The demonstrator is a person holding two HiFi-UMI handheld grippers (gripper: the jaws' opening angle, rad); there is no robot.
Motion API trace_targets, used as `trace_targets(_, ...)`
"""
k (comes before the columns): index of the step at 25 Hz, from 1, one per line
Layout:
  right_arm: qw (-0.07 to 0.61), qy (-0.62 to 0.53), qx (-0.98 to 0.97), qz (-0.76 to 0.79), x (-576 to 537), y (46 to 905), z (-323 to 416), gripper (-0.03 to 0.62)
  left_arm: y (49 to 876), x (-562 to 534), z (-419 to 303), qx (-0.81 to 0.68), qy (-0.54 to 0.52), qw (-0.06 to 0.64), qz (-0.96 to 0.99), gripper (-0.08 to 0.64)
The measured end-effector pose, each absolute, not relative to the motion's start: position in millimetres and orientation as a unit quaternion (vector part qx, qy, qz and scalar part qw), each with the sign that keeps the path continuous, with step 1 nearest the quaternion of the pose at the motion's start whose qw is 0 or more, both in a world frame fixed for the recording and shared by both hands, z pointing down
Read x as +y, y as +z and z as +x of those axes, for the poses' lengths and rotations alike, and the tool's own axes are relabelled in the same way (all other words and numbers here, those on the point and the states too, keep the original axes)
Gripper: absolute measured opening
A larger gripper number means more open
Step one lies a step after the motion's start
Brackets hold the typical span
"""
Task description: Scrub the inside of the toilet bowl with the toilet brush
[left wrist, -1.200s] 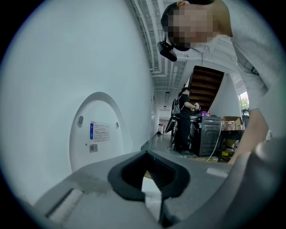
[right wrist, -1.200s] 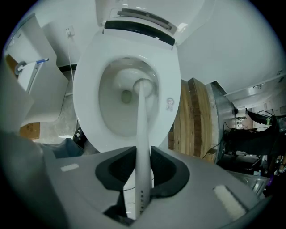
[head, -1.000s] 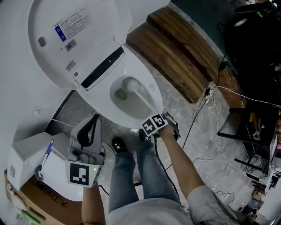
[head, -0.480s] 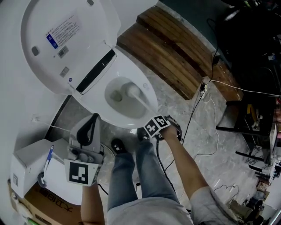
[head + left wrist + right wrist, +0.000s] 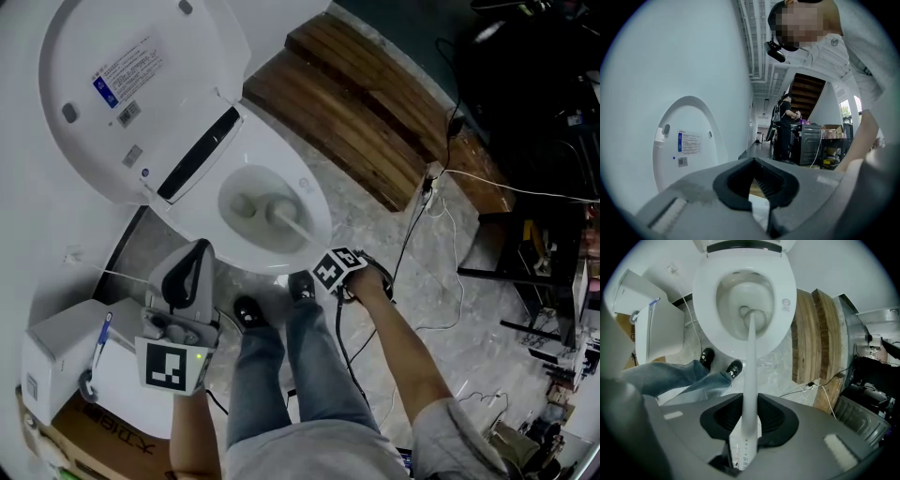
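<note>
While the right gripper (image 5: 749, 423) kept jaws clamped on the toilet brush (image 5: 751, 350), its handle ran toward 12 o'clock, head inside the toilet bowl (image 5: 788, 291); the left gripper (image 5: 757, 187), jaws together, hung at 7 o'clock.

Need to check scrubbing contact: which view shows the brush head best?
Right gripper view: it looks down the handle onto the brush head in the toilet bowl. Head view shows it smaller; left gripper view misses it.
</note>
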State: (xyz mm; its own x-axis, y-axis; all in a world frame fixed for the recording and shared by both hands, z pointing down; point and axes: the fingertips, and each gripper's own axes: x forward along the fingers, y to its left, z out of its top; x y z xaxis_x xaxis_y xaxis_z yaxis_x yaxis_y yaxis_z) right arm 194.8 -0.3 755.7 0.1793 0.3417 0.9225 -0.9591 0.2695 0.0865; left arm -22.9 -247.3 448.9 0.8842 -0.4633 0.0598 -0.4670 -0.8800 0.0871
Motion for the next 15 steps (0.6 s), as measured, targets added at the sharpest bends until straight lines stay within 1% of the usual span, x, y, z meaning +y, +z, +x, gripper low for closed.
trace_targets(3, 0.679, 0.489, -0.427, 0.343, 4, 754, 193, 0.098, 457, -247, -24, -0.244, 0.045, 0.064, 0.967, 0.000)
trace_targets(7, 0.680, 0.501, -0.437, 0.309, 9, 750, 191, 0.100, 450, -247, -21, -0.248, 0.029, 0.056, 0.967, 0.000)
trace_targets(15, 0.674, 0.516, -0.470, 0.242, 7, 744, 191, 0.100, 454, -249, -25, -0.282, 0.046, 0.065, 0.956, 0.000)
